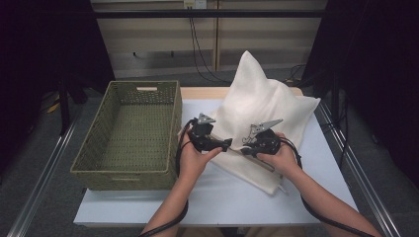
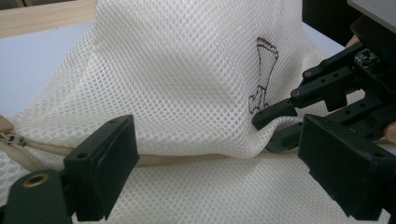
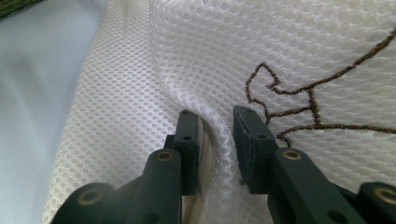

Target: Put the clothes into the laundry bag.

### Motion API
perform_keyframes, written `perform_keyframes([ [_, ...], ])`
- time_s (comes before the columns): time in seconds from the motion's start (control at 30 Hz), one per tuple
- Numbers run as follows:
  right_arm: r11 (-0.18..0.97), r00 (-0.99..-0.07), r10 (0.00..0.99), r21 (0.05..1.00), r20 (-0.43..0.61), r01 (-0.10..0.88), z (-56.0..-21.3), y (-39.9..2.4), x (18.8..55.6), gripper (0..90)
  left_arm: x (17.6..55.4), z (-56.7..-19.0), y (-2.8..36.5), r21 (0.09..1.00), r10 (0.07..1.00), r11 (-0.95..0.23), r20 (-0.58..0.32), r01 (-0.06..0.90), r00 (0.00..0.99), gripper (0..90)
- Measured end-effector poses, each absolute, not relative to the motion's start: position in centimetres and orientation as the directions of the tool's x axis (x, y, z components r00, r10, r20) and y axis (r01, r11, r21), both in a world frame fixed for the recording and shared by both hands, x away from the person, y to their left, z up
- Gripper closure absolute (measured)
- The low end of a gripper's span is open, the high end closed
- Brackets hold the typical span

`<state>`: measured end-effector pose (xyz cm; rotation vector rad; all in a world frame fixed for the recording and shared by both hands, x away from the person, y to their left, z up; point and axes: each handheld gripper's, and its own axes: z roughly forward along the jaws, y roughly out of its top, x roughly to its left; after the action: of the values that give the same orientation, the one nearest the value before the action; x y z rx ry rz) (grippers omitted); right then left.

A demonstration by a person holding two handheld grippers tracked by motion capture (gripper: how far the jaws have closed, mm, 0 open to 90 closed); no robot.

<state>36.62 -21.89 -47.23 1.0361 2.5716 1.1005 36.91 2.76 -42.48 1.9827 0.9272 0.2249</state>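
Mesh bag (image 1: 262,106) lies on desk (image 1: 222,197), right of basket (image 1: 131,133). Left hand-held gripper (image 2: 215,163) released, jaws wide over bag. Right hand-held gripper (image 3: 217,140) pinching a mesh fold w/ zipper (image 3: 204,154).

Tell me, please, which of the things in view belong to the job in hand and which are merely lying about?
In use:
- white mesh laundry bag, with its beige zipper
- right gripper, narrow, a fold of mesh and the zipper edge between its fingers
- left gripper, open wide over the zipper edge

Lying about:
- green woven basket, empty, left of the bag
- cables on the far wall
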Motion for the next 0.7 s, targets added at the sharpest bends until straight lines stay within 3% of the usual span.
perform_keyframes([
  [0.27, 0.485, -0.746, 0.653, 0.682, 0.135, 0.548, -47.6, -22.1, 36.4, 68.3, 37.1, -42.6, 3.0, 0.795, 0.694, -0.305, -0.192, 0.525, 0.694, 11.8],
  [0.7, 0.485, -0.758, 0.641, 0.702, 0.12, 0.521, -47.0, -21.9, 35.5, 51.4, 37.1, -42.7, 3.3, 0.793, 0.696, -0.295, -0.203, 0.533, 0.689, 12.0],
])
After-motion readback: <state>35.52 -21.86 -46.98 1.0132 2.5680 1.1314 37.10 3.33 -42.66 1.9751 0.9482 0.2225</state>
